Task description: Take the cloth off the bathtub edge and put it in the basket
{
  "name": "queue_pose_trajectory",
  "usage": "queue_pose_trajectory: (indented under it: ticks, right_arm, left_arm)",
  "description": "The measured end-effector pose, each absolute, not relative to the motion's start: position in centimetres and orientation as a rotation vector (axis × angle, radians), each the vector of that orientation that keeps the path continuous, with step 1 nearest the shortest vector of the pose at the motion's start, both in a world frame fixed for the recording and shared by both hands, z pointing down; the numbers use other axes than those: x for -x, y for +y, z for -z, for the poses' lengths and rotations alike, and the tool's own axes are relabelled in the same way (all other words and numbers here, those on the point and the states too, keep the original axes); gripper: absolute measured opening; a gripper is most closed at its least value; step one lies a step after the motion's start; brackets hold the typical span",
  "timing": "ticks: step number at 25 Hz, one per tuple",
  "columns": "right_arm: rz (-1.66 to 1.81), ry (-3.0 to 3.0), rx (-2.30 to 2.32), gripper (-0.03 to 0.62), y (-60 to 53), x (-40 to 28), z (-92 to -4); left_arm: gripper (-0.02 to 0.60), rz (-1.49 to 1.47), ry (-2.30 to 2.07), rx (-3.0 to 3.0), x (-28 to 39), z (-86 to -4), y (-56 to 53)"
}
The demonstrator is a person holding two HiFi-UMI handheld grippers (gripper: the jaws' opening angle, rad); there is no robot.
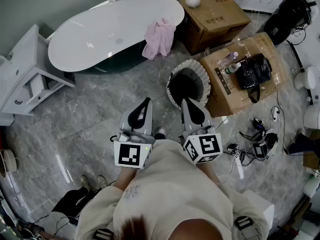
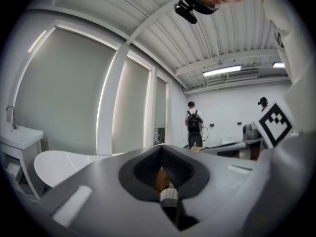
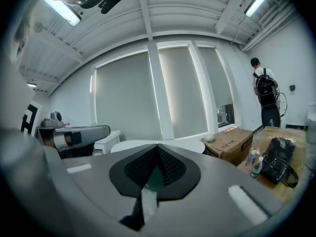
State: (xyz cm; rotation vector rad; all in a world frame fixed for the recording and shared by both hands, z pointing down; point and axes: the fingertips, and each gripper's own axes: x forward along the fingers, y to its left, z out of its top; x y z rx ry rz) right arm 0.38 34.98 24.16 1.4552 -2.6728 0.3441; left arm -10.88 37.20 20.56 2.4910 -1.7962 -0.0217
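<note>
Head view: pink cloth (image 1: 159, 38) hangs over the bathtub (image 1: 100, 39) edge at its right end, with nothing touching it. Basket (image 1: 196, 66) stands on the floor (image 1: 85, 119) near the tub, beside a cardboard box (image 1: 250, 91). Left tongs (image 1: 147, 101) and right tongs (image 1: 184, 101) are both clenched and empty. They're held side by side, tips toward the basket, well apart from the cloth.

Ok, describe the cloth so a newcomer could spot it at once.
Find the big white oval bathtub at the top of the head view. A cloth hangs over the rim at its right end, next to a brown cardboard box. It is the only pink, crumpled thing there.
</note>
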Motion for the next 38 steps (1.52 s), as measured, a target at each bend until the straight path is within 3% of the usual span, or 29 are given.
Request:
queue_pose_trajectory:
  ticks: [27, 38]
  right_arm:
    - [-0.317, -2.712, -1.406, 0.002, 36.1, 1.5, -24.0]
    - [-0.339, -2.656, -1.442, 0.002, 30.0, 5.3, -24.1]
  left_arm:
    - [0.049, 0.028, -1.756, -2.494, 12.5, -20.8, 38.1]
    - [0.049, -0.024, -1.704, -2.567, 17.6, -21.6, 31.6]
